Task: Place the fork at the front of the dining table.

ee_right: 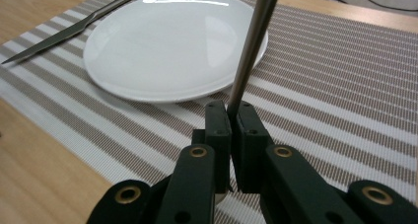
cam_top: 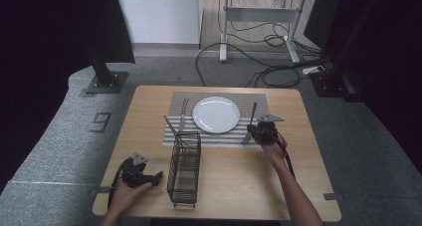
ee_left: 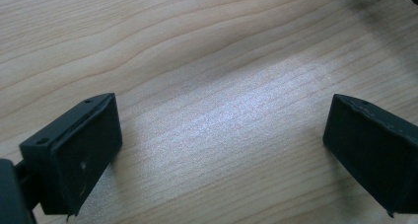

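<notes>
Though tiny from above, right gripper [ee_right: 230, 120] clamped on knife [ee_right: 251, 46].

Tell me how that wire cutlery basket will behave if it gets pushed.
The wire cutlery basket is open mesh, so probably light and easy to slide on the smooth table. It stands tall and narrow, so a high push may tip it.

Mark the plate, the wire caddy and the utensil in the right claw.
plate [cam_top: 216, 114]: high view, centre of the white dish.
wire caddy [cam_top: 184, 169]: high view, middle of the black wire frame.
utensil [ee_right: 251, 46]: right gripper view, metal handle above the closed jaws; its working end cannot be told.
</notes>
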